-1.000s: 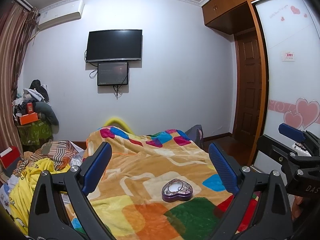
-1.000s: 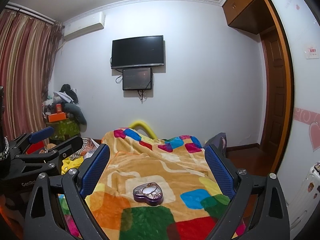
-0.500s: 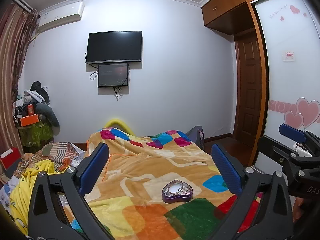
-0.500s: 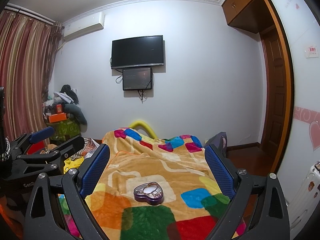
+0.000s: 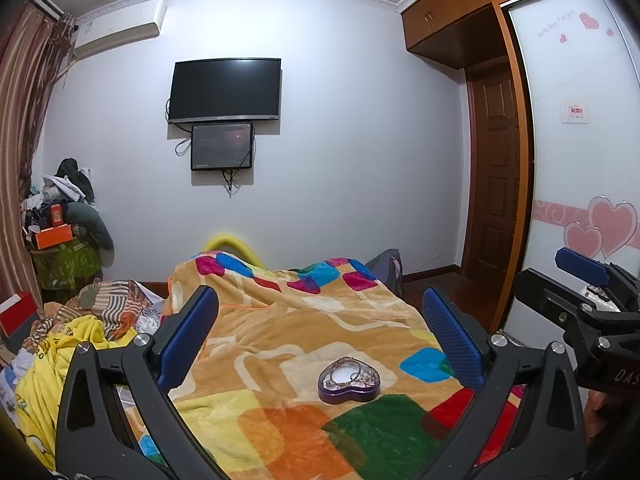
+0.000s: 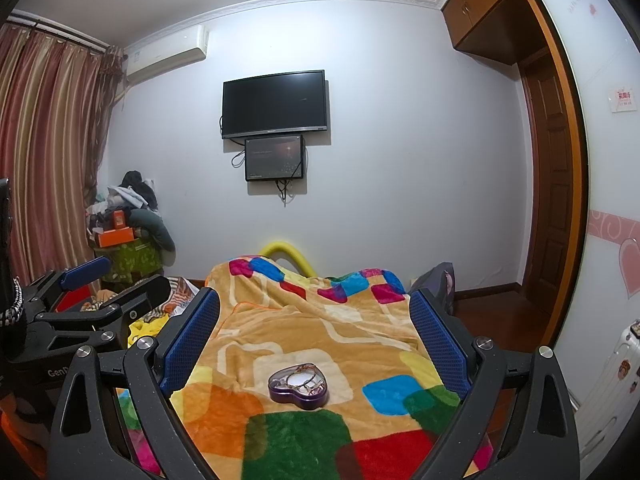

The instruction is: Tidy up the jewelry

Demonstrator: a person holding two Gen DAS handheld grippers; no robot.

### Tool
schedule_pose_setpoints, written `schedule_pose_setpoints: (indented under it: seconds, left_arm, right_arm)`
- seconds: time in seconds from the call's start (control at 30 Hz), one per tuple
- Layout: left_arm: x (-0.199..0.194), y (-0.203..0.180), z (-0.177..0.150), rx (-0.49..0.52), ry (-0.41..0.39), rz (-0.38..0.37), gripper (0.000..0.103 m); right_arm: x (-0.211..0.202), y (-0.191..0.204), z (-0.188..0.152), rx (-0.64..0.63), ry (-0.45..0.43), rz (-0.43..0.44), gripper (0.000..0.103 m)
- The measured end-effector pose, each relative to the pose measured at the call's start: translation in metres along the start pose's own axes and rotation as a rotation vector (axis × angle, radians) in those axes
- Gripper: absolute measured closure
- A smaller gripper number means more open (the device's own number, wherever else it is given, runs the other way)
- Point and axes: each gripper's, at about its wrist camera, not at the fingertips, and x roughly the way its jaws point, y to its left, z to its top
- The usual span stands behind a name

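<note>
Heart tin [image 5: 349, 380] on blanket [image 5: 280, 360]

Left gripper [image 5: 320, 336] level, jaws spread wide, nothing between pads [image 5: 188, 336]. Right gripper [image 6: 316, 336] same: wide apart, empty, level. Side by side, apart, each visible at the other's frame edge.

The left gripper [image 5: 320, 338] has opened slightly wider.

Even indoor light, sharp, fisheye-warped, perhaps vignetted edges
</note>
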Motion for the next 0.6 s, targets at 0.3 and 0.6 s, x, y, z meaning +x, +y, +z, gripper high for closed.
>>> schedule_pose_setpoints:
  seconds: [0.3,0.6]
  left_arm:
    - [0.0015,-0.0014,-0.0002,0.0,0.023,-0.014,0.0]
    - [0.0061,0.0038,-0.0018,-0.034,0.044,-0.021,0.0]
  right_arm:
    - [-0.0006,0.0001,0.0007,0.002,0.001,-0.001,0.008]
    - [-0.0016,0.0008,0.0003,0.004,0.006,-0.002,0.008]
